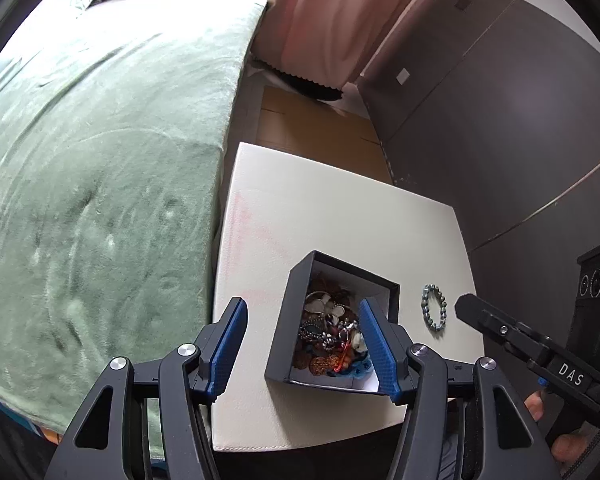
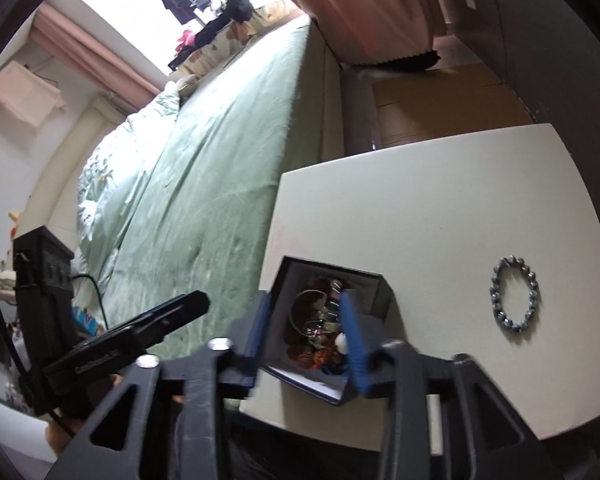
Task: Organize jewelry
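Hiding jewelry box (image 2: 332,332) contents: blurred right gripper (image 2: 308,336) fingers.

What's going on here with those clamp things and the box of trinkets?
A person holds a two-finger gripper in each hand, sorting jewelry on a white table beside a bed. Both the left gripper and the right gripper are open and hold nothing, poised at a black box full of tangled jewelry. One beaded bracelet lies alone on the table, to the right of the box.
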Motion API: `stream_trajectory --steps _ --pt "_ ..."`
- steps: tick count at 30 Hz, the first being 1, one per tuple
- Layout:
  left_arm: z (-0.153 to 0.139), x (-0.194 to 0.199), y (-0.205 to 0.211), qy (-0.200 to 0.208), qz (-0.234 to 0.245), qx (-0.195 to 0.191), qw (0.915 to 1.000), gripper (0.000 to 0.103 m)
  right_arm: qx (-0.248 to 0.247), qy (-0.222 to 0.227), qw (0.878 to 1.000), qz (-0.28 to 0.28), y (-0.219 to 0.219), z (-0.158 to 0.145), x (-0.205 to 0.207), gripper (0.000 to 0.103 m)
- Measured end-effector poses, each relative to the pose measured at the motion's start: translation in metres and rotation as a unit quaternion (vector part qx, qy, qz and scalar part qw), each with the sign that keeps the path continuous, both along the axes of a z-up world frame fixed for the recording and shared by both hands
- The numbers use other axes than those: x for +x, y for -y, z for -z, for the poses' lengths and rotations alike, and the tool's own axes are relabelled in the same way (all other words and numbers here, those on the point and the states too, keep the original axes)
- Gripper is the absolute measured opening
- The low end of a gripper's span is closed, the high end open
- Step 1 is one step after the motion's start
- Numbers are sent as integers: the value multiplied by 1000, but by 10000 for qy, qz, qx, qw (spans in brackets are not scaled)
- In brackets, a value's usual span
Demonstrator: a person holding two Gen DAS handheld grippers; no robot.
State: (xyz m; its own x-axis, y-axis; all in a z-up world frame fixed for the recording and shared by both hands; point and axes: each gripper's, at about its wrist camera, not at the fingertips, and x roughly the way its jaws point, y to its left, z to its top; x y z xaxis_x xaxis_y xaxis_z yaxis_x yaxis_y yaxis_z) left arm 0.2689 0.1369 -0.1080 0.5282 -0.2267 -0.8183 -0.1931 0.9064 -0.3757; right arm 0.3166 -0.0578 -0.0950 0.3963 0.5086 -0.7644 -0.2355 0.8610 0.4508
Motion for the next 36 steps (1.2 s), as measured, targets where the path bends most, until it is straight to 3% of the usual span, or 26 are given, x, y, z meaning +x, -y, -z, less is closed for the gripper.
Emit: stream_trajectory --steps 7,11,24,36 --pt "2 7 26 -12 281 -18 9996 61 -60 -59 9995 308 41 4 -11 44" --pt "3 11 46 -32 471 10 9989 61 4 -117 9981 598 71 8 -18 52" --pt "9 23 116 -133 1024 133 9946 61 -1 -289 9924 1199 141 22 -34 53" --pt "39 34 190 -640 1673 386 9831 61 -121 -347 9876 1527 194 35 -54 53"
